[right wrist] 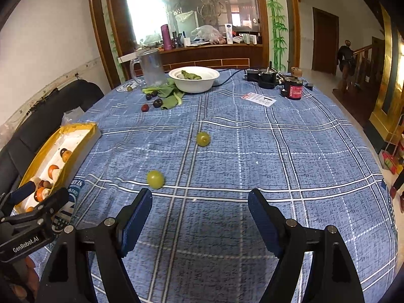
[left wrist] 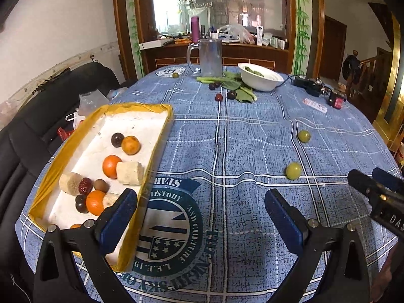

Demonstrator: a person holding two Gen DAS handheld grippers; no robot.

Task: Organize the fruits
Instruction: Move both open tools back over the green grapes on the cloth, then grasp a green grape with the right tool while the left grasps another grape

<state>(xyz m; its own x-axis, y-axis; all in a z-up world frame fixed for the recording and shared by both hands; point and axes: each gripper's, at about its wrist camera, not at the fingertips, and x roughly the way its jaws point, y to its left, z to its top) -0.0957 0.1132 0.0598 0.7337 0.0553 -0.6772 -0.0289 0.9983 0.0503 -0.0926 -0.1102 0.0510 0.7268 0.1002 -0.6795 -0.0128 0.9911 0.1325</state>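
Observation:
A gold-edged white box [left wrist: 161, 116] [right wrist: 83, 128] at the table's left holds oranges, dark plums, a red date and banana pieces. Two green grapes lie loose on the blue cloth, the nearer one [left wrist: 293, 170] [right wrist: 155, 179] and a farther one [left wrist: 303, 135] [right wrist: 203, 138]. Dark fruits [left wrist: 219, 97] [right wrist: 158, 103] rest by the greens at the far side. My left gripper [left wrist: 200, 197] stands open, its left finger over the box's near right wall. My right gripper [right wrist: 200, 197] is open above bare cloth, with the nearer grape just beyond its left fingertip.
At the far side stand a white bowl [left wrist: 262, 80] [right wrist: 194, 83] with greens, leafy greens [left wrist: 234, 85], a clear glass mug [left wrist: 209, 58] [right wrist: 150, 68], black electronics [right wrist: 265, 78], a red-labelled jar [right wrist: 294, 89] and a card [right wrist: 258, 99]. A black sofa [left wrist: 38, 126] borders the left.

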